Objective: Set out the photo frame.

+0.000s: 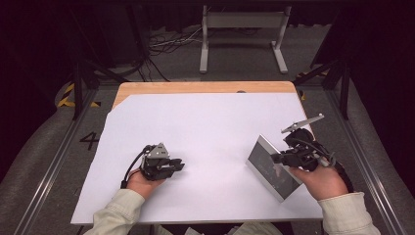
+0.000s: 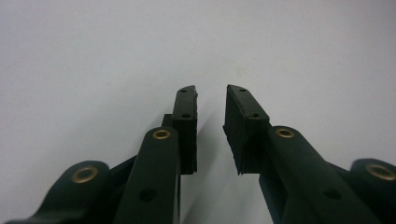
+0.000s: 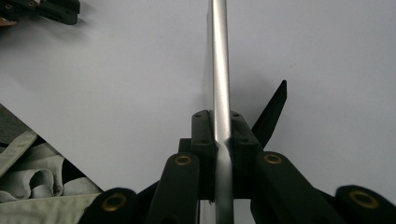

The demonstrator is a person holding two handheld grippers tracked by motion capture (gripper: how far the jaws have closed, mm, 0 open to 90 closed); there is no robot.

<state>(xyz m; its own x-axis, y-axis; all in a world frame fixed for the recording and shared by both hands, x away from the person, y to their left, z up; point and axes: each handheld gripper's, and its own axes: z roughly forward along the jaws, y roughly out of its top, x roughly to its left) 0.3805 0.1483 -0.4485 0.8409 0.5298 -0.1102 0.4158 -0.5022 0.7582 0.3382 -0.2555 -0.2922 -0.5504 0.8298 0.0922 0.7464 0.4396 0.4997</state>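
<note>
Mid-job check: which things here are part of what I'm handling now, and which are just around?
In the job:
- right gripper, shut on the metal plate, held on edge
- left gripper, open, nothing in it
- white sheet

Just around:
- grey stand behind the table
- floor cables

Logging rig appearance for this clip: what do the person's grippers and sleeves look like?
Both the left gripper and the right gripper are black, with brass-coloured rivets on the jaws, a grey three-cornered plate on top and a trailing black cable. The sleeves are pale greenish-beige with buttoned-looking cuffs.
</note>
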